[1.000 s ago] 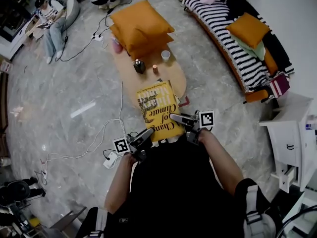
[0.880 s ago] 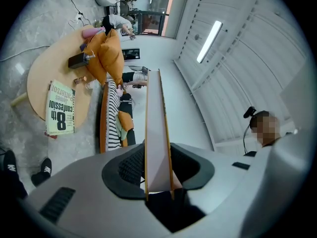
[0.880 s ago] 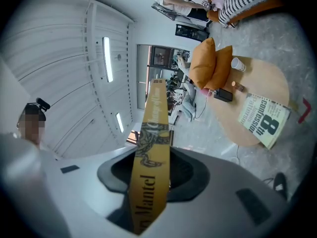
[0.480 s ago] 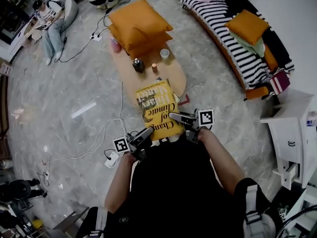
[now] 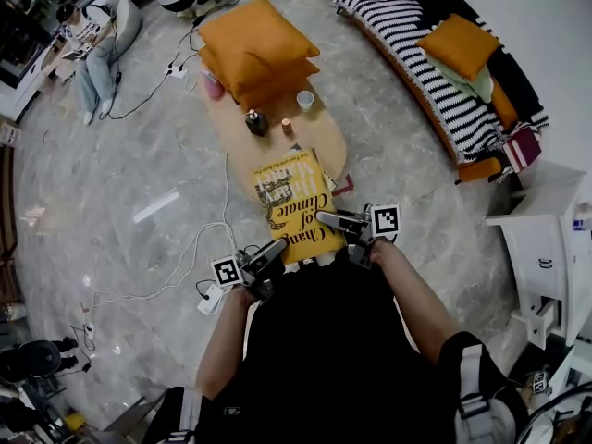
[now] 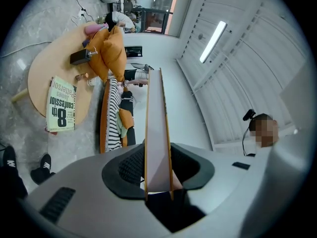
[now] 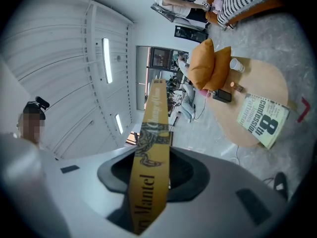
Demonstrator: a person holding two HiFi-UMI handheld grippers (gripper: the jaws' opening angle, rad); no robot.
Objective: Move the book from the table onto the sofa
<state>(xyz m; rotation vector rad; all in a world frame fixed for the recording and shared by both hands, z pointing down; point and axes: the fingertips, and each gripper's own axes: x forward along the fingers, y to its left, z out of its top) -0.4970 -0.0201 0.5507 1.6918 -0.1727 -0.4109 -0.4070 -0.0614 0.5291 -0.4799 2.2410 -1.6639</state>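
Note:
A yellow hardback book is held between both grippers, cover up, above the near end of the wooden table. My left gripper is shut on its near left corner. In the left gripper view the page edge runs upright between the pads. My right gripper is shut on the near right side, and in the right gripper view the yellow spine fills the gap. The striped sofa stands at the upper right, apart from the book.
A second book lies on the table's near end. Orange cushions, a dark bottle, a cup and a small candle occupy the far part. Cables trail on the floor. A white cabinet stands right; people sit far left.

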